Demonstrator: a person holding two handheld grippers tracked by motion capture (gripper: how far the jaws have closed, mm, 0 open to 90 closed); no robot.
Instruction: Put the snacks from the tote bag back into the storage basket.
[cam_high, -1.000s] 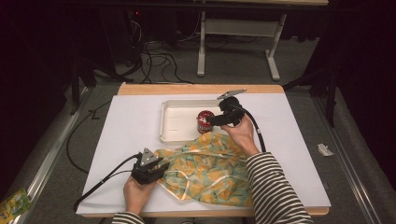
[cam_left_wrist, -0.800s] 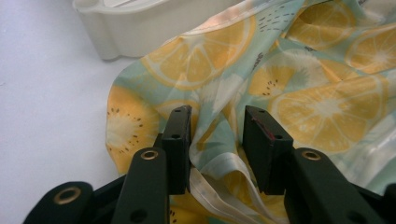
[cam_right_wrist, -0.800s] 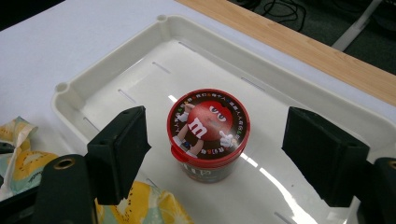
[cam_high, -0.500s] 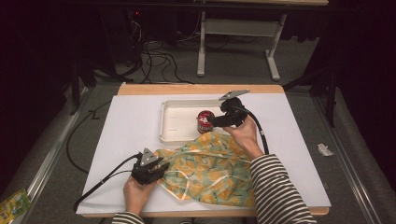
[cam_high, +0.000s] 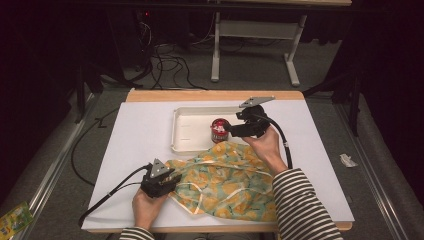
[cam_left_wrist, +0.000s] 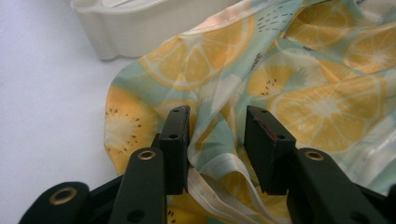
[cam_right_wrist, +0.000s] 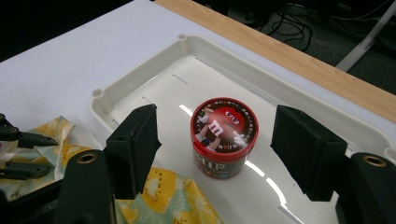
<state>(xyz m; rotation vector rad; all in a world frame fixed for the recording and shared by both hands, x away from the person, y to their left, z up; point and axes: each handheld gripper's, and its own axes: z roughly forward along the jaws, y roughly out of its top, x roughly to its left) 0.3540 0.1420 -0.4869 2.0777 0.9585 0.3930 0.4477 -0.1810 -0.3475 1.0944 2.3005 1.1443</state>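
Tub upright in white tray, between right tongs, apart and just closing, no contact. Rigid, light, slick sides; grip mid-wall. Left tongs clamped on soft cloth edge.

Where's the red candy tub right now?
The red candy tub stands upright inside the white tray, at its right end, just beyond the fruit-print cloth and ahead of the open right gripper.

High view overhead facing forward, gripper views close, all sharing tray
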